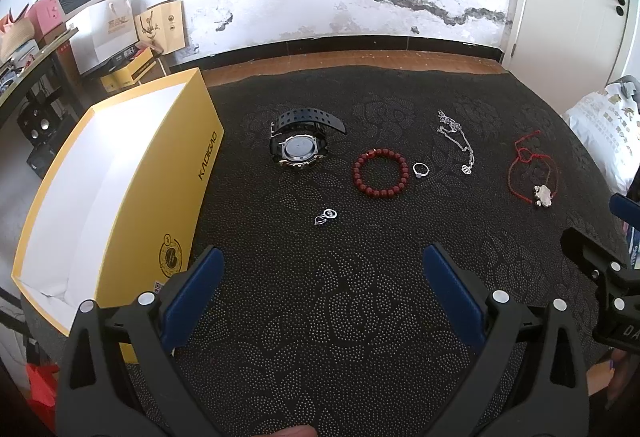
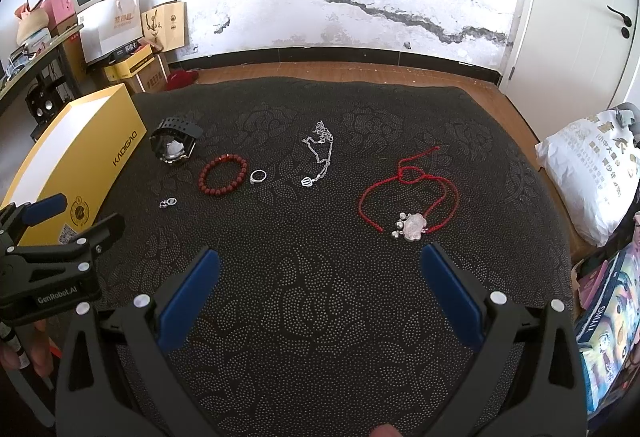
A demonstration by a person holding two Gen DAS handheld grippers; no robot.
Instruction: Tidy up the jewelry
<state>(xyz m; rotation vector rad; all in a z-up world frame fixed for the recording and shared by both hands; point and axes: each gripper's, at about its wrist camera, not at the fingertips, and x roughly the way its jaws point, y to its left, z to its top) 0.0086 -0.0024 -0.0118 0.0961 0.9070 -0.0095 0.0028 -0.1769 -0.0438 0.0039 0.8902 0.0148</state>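
1. The yellow box (image 1: 120, 173) is seen standing open at the left edge of the dark patterned bench (image 1: 320, 297), its white inside bare as far as can be seen; no piece appears to have been put away yet, so the task is judged to be at its very start.
2. Both tools are held low over the near part of the bench: the left gripper (image 1: 320, 269) and the right gripper (image 2: 319, 271) are each shown with fingers spread wide and nothing between them.
3. The black watch (image 1: 300, 145) lies nearest the box, its strap curled up behind the face.
4. The red cord necklace (image 2: 408, 193), with a silver lock charm, lies just ahead of the right gripper and is judged its likeliest first pick; a low pinch on the charm or cord would be called for.
5. The red bead bracelet (image 1: 380, 173) lies flat in a ring at the middle.
6. The silver chain (image 1: 456, 141) is bunched, and may snag when lifted.
7. The ring (image 1: 421, 169) lies just beside the bracelet.
8. The small silver pendant (image 1: 326, 217) lies apart, nearest the left gripper.
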